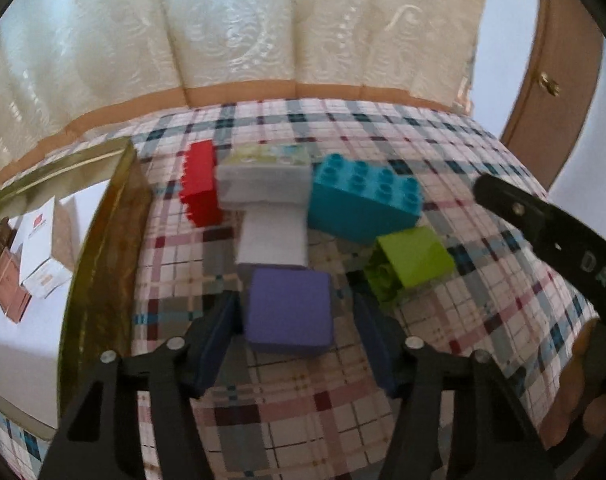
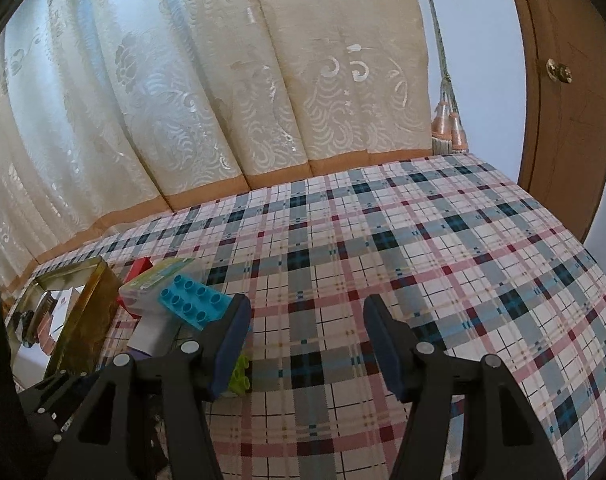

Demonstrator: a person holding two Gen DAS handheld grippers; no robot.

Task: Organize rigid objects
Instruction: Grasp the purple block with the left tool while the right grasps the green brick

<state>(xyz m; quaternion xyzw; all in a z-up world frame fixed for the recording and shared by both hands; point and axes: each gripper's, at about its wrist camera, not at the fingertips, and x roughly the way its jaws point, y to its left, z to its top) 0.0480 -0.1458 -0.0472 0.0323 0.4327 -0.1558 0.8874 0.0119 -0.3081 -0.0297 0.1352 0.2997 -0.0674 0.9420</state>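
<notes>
The left gripper (image 1: 295, 316) straddles the purple block (image 1: 289, 312), jaws part-open, right pad clear; centring first seems wise; the right gripper (image 2: 307, 336) hangs part-open, empty.

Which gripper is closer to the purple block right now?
Left. The left gripper straddles the purple block, one pad touching or nearly so, the other apart. The right gripper hangs over bare tablecloth, off to the block's right.

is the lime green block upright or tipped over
Tipped over: the lime green plastic block lies on its side, its studs pointing sideways across the plaid tablecloth.
</notes>
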